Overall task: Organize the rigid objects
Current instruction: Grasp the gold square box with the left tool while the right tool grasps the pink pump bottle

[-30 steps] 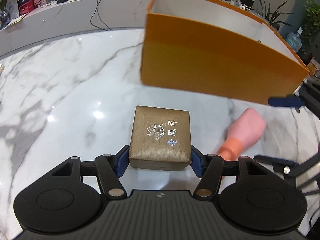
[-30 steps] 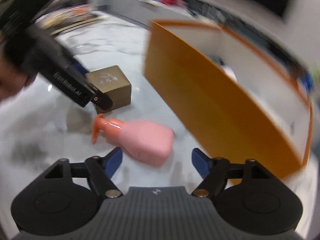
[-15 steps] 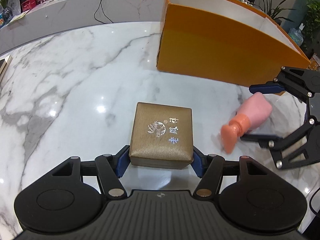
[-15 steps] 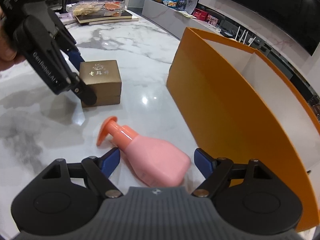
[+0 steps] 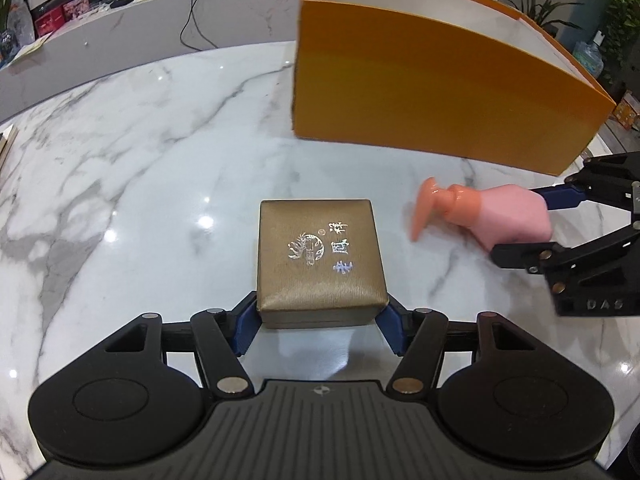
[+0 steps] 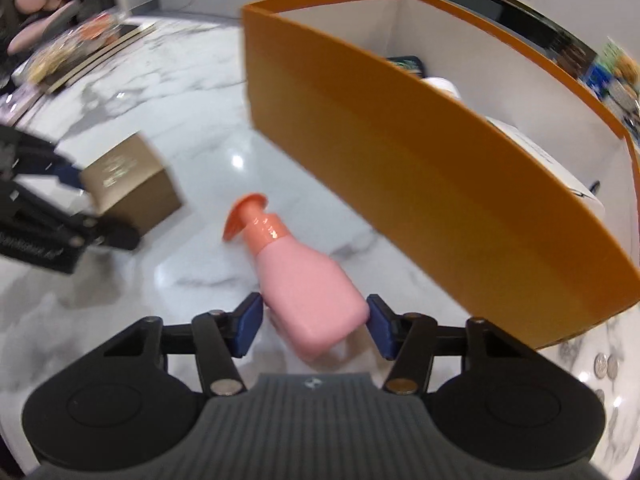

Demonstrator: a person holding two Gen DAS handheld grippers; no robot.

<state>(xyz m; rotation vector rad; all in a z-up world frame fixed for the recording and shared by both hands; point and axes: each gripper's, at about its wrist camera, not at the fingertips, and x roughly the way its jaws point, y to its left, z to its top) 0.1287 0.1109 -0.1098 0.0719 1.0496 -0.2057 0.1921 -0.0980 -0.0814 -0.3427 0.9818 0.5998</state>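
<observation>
Left gripper (image 5: 320,320) clamps gold box (image 5: 320,256) (silver lettering); pink bottle (image 6: 304,280) orange-capped

Bench (image 5: 140,168) is showing white marble with grey veining. Jewellery box (image 5: 320,256) is presenting textured gold-brown with silver emblem and lettering. Bottle (image 6: 308,288) is showing pink body, orange pump. Storage box (image 5: 432,92) is showing orange outside, white inside. Both tools are showing black frames, blue pads (image 5: 244,324).

Bright overhead glare, motion blur, fisheye warping
</observation>
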